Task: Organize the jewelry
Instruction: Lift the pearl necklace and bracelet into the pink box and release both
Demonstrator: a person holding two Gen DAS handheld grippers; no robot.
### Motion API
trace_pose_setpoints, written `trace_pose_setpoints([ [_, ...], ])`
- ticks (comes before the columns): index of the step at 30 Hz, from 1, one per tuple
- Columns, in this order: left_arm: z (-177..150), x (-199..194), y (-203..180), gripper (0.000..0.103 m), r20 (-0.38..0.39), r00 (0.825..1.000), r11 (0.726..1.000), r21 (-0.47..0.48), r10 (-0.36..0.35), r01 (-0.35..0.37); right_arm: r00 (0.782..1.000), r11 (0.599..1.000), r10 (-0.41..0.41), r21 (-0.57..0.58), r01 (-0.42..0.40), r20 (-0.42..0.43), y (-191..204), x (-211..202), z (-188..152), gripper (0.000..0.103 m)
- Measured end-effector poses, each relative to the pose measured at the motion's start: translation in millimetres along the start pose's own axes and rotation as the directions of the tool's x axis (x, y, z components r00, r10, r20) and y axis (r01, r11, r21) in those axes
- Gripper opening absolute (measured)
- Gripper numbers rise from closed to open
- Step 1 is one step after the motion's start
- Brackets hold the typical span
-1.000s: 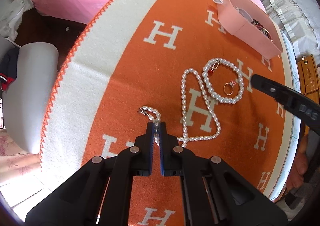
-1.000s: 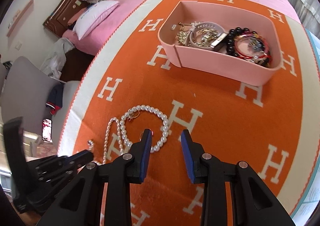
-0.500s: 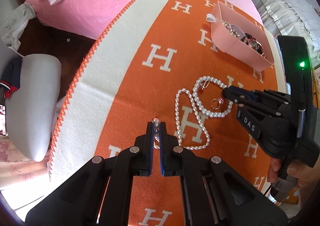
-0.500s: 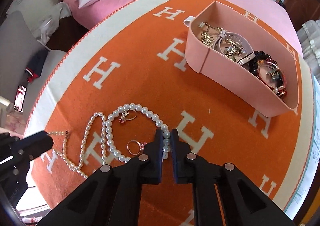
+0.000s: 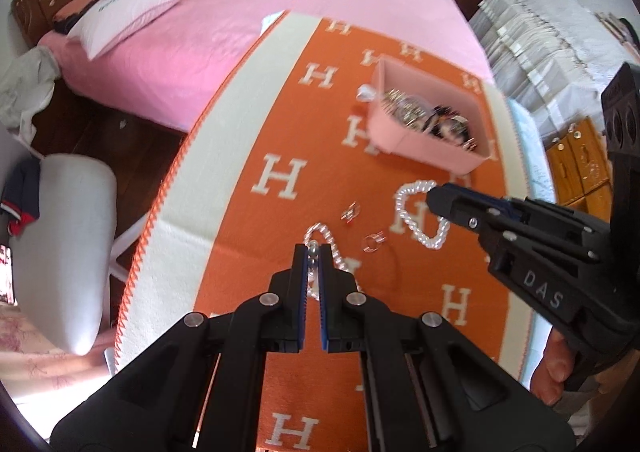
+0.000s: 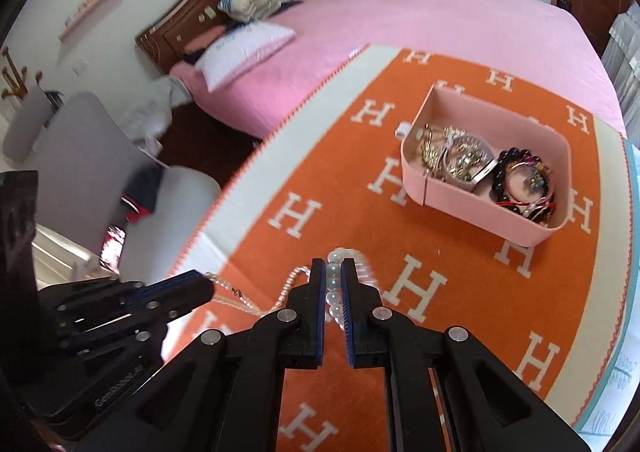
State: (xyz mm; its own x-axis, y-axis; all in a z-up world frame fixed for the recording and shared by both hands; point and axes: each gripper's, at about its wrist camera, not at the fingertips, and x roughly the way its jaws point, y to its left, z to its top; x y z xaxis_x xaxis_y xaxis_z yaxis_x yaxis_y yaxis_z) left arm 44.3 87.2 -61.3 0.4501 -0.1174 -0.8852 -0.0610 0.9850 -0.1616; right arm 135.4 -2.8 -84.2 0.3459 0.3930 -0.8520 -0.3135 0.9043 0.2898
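Two grippers over the orange blanket, and two strands of pearls in play: the left gripper has its fingers clamped on the thin pearl necklace, the strand hanging blurred from its tips, while the right gripper pinches the chunky pearl bracelet, big round beads stacked between its blue pads. From the left camera that bracelet shows as a loop dangling at the right gripper's tip. Two small rings lie loose on the blanket, one with a red stone and one clear band, near each other, between the two strands. One pink tray sits farther back on the blanket, heaped with gold pieces and dark bead bracelets. There is plenty of bare orange between the grippers and the tray; the blanket's white border with its orange zigzag stitching runs along the left, and beyond it the surface drops off to a grey chair. Both grippers tilt steeply downward, side by side, and a hand shows under the right one's black handle. The pink bed fills the background.
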Motion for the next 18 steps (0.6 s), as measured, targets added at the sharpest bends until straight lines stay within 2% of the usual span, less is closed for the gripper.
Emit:
trace_pose_setpoints([
  [8,30,-58,-35,0.003,0.085,0.993,0.994,0.084,-0.084,0.076,0.995,0.999,0.010,0.047,-0.014,0.100,-1,-88,-14,0.007],
  [12,52,-94,-59,0.003,0.149,0.980,0.982,0.153,-0.133,0.110,0.989,0.997,0.003,0.076,-0.014,0.149,-8,-123,-14,0.007],
  [18,92,-137,-90,0.003,0.236,0.951,0.959,0.242,-0.202,0.144,0.974,0.993,-0.023,0.121,-0.004,0.225,-26,-167,-3,0.007],
])
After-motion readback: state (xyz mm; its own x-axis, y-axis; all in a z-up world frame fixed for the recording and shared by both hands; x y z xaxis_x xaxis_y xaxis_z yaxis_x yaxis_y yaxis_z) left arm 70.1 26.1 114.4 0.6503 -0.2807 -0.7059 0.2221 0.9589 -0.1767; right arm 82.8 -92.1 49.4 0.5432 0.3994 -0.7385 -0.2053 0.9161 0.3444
